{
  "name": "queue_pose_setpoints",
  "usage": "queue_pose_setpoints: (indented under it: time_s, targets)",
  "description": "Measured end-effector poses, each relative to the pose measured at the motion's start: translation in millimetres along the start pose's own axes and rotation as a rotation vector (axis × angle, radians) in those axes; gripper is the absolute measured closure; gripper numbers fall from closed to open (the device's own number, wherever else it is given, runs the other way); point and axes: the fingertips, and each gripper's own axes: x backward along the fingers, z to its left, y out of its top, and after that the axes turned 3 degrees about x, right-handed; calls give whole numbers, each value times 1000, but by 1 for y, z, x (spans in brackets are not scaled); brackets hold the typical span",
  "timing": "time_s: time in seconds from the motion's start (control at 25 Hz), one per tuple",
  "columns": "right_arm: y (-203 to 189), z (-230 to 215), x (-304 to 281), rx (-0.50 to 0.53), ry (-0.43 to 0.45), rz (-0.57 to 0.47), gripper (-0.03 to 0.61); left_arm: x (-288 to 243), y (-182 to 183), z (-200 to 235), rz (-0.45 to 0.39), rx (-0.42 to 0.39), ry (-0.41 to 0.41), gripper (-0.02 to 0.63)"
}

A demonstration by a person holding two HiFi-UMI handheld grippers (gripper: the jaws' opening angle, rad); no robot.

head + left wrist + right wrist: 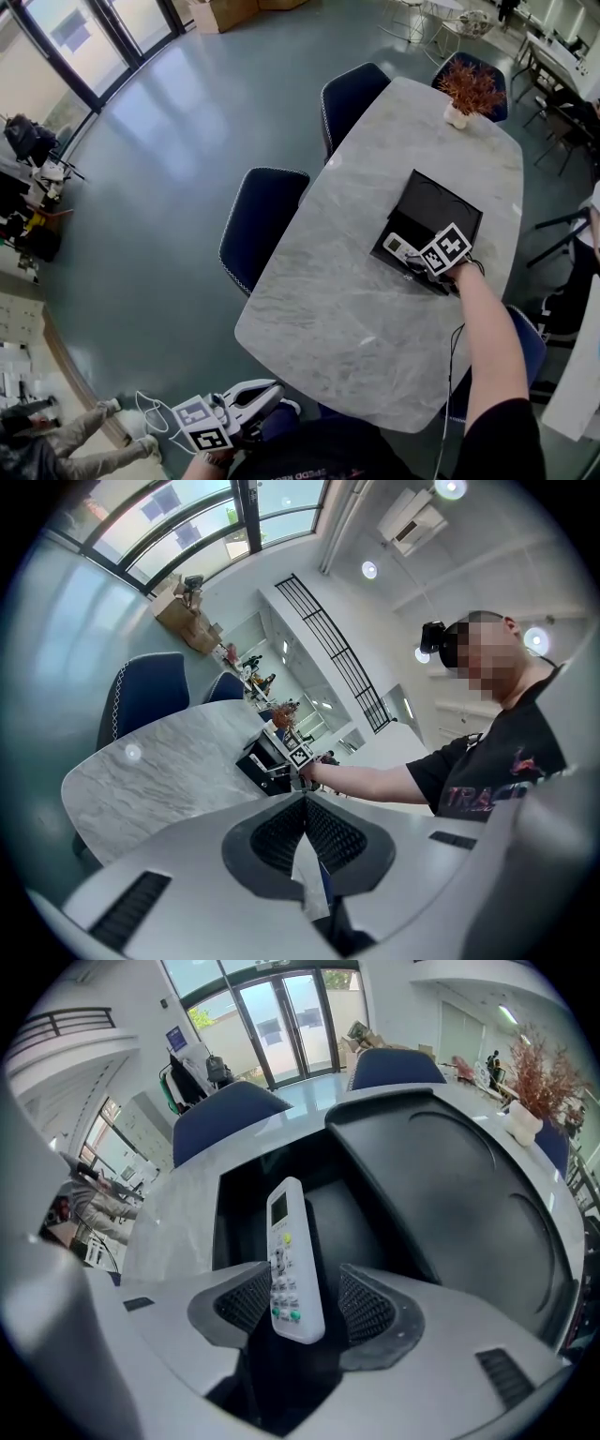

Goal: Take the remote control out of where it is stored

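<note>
**Jaws wide, nothing clamped**

The right gripper (305, 1277) is pointing down over the open black rectangular box (441, 192) on the grey marble table (356, 309). Its jaws are gaping wide, and the slim white button remote control (286, 1241) is sitting between the pads at the box's edge, unsqueezed. The left gripper (305, 803) is idling well away from the box — jaws pressed together, holding nothing.

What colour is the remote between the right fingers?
White remote, with green and yellow buttons; shows best in the right gripper view.
</note>
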Motion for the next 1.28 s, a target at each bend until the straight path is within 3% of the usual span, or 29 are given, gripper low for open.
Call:
queue_pose_setpoints:
  time_s: [0.16,0.36,0.88,1.04,1.28]
  targets:
    - [2,9,-9,82,-8,42,368,1,2,2,-4,3,2,607]
    - [-2,9,-14,284,-97,135,379,0,3,2,-8,9,4,607]
    - [0,9,-10,331,-163,106,400,3,0,6,-13,15,2,607]
    - [3,8,-1,261,-164,34,400,2,0,4,-13,13,-1,607]
    - [19,4,29,-1,-142,-191,400,9,3,5,-12,9,-12,607]
